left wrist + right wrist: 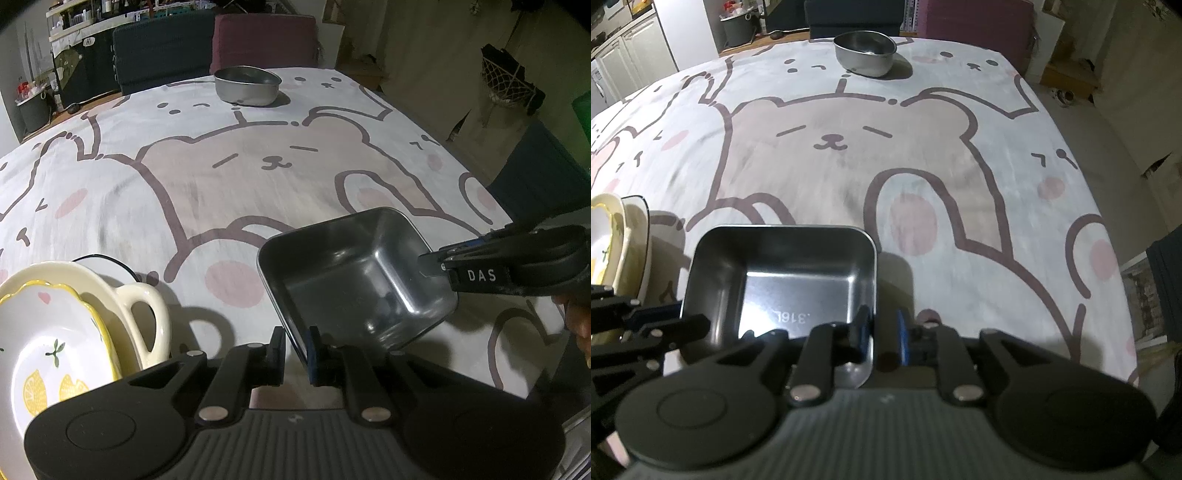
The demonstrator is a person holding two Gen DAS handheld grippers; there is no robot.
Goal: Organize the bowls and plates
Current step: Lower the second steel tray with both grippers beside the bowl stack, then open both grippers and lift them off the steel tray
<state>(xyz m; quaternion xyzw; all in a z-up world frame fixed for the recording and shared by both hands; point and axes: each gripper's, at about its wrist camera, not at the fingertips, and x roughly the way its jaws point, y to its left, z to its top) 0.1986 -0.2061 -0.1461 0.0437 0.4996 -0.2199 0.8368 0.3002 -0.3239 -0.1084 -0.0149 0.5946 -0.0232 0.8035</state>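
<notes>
A square steel tray [354, 273] is held just above the bear-print tablecloth [229, 173]. My left gripper [295, 350] is shut on its near-left rim. My right gripper [882, 332] is shut on the tray's [783, 280] right wall; it also shows at the right of the left wrist view [428, 264]. A stack of a lemon-print plate [48, 354], a cream handled dish [144, 317] and a black-rimmed plate [107, 260] stands at the near left. A round steel bowl [246, 85] sits at the table's far edge, also in the right wrist view [865, 51].
Dark and maroon chairs [266, 40] stand behind the table's far edge. Shelves and cabinets [631, 55] line the far left. A dark chair [539, 173] is at the table's right side.
</notes>
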